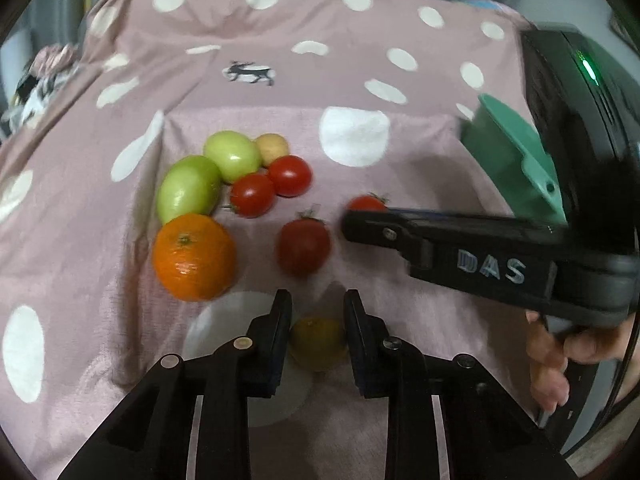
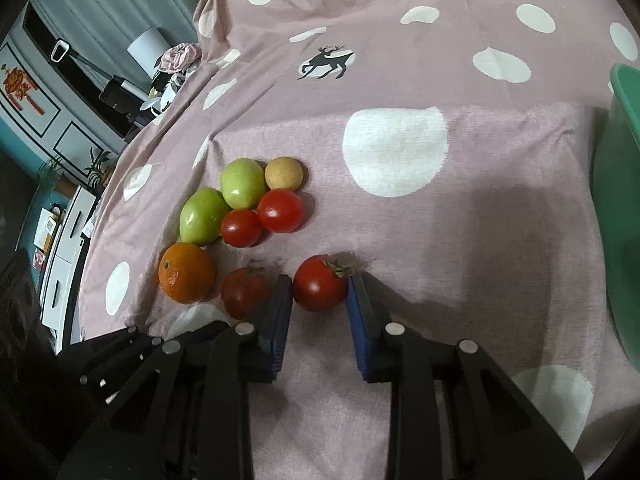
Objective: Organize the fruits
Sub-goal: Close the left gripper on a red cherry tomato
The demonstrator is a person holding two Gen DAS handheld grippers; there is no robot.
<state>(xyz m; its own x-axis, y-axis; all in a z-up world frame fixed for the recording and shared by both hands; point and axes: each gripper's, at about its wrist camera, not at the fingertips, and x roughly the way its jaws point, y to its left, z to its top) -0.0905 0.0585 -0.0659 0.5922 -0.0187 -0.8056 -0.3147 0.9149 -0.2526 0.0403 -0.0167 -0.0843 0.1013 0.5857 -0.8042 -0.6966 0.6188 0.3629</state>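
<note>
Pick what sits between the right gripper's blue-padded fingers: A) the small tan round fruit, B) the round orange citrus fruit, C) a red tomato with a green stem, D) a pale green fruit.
C: in the right wrist view the right gripper has its blue pads pressed on both sides of the red tomato with a green stem, while the orange citrus fruit lies apart to the left.

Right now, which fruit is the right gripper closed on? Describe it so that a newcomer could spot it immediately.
Start at the pink cloth with white dots, then find the cluster of fruit at its middle. At the cluster's near right edge, between the right gripper's blue pads, sits a round red tomato with a dried green stem. Of the two stemmed tomatoes it is the brighter; the darker one lies left of it.
</note>
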